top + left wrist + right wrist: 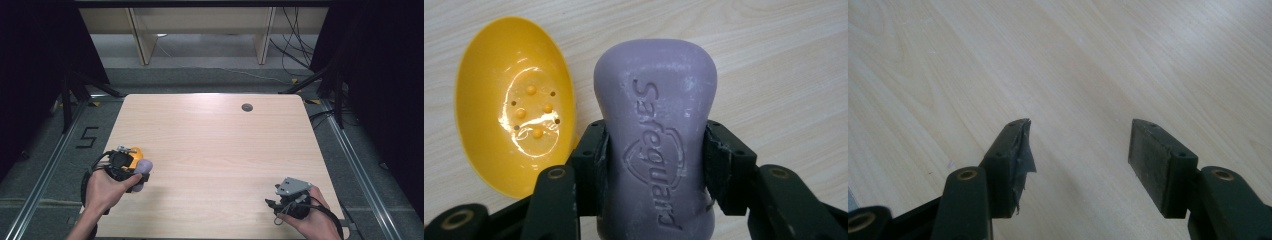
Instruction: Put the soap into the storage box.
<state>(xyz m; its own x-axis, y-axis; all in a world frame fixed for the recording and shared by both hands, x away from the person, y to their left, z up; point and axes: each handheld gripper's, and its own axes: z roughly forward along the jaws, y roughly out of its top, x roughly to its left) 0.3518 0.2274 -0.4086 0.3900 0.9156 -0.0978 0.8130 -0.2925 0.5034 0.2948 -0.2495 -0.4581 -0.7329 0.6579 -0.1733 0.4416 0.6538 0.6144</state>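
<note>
The left claw (655, 165) is pinching a purple soap (656, 130) by its narrow waist, a pad pressing each side and the embossed face turned toward the camera. The soap is hanging just beside a yellow dish (514, 105), which is lying open-side up on the tabletop (215, 145) with its raised studs and drain holes showing and nothing in it. In the high view the left claw (135, 167) and the soap (142, 167) are sitting right at the dish (136, 151), at the near-left part of the tabletop. The right claw (1078, 150) is standing spread with nothing between its pads, far from the dish over bare wood; in the high view that claw (272, 205) is waiting well apart from the dish, across the tabletop. Judging from this, the pick-up is done and the soap is already brought to the dish; what is left is shifting it over the bowl, lowering it in and letting go.
</note>
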